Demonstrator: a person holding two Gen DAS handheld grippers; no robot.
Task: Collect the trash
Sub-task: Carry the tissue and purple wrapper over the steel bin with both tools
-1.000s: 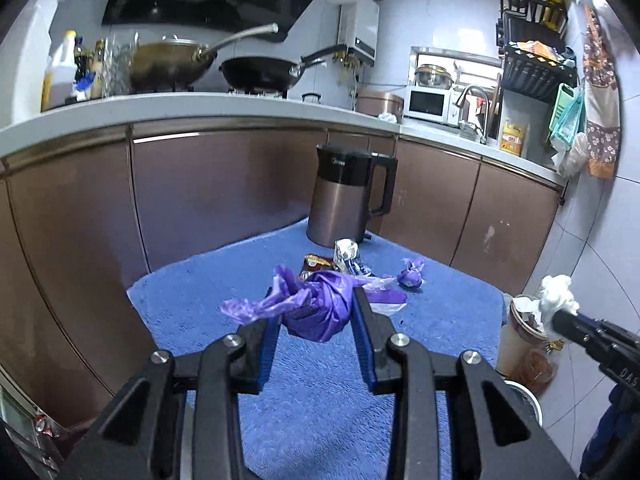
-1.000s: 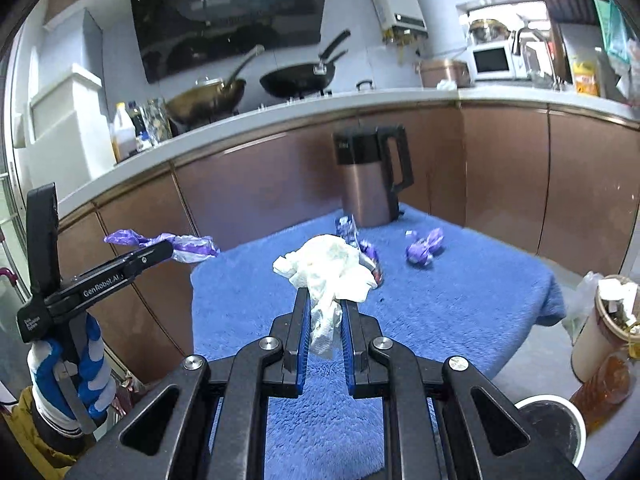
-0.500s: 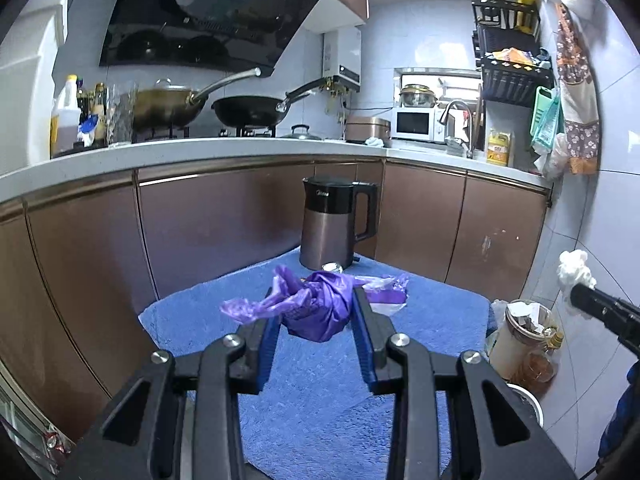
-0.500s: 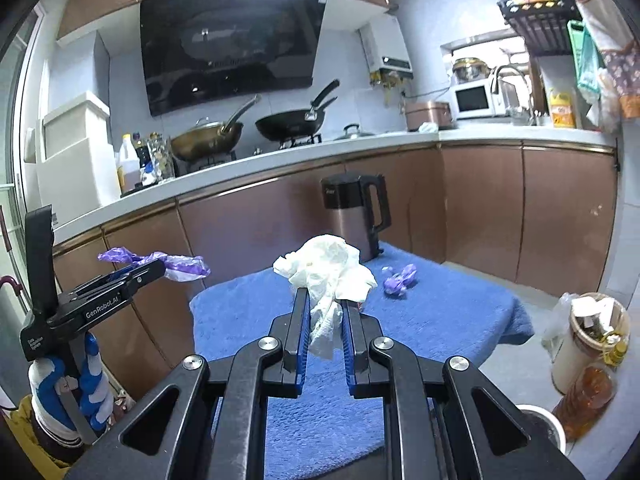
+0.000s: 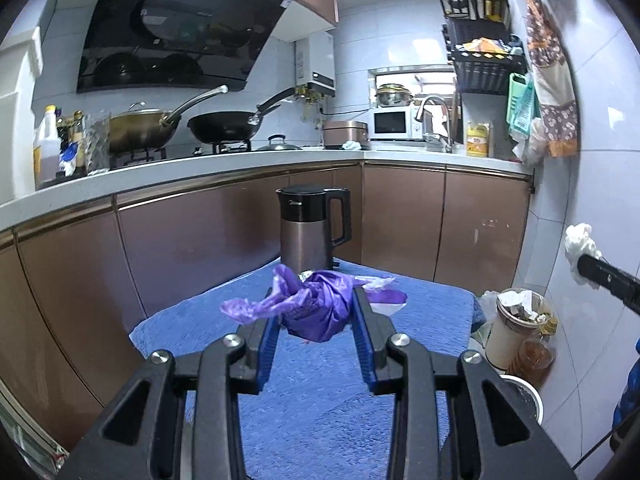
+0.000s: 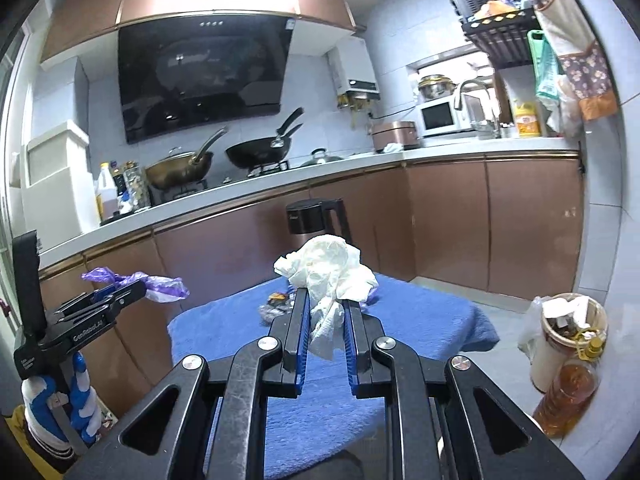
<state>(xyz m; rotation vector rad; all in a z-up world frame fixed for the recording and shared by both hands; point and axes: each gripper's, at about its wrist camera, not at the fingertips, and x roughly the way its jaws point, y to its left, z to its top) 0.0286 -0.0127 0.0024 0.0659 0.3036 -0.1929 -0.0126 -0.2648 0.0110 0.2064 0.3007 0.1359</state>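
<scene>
The left gripper [image 5: 316,312] is squeezing a crumpled purple plastic bag [image 5: 320,306] between its blue pads, jaws partway closed on the wad, with loose ends of the bag sticking out to both sides. The right gripper [image 6: 326,312] is doing the same kind of thing with a scrunched white paper tissue [image 6: 326,268], jaws quite narrow, the tissue bulging above the fingertips and a tail of it hanging down between the pads. Both bits of trash are being held up in the air over a table covered with a blue towel [image 6: 432,320], not resting on it. In the right wrist view the left gripper is showing at the left edge, gripped by a hand in a blue and white glove [image 6: 60,408], purple bag poking out of its tip. A few small wrappers [image 6: 276,306] are lying on the blue towel just past the right gripper's fingertips; they're too small to tell much about them. A dark electric kettle [image 5: 312,228] is standing at the far edge of the towel, in front of the brown cabinets. Off to the right on the floor, a bin [image 6: 564,340] stuffed with rubbish is sitting beside a bottle of amber liquid [image 6: 568,396], well apart from both grippers.
</scene>
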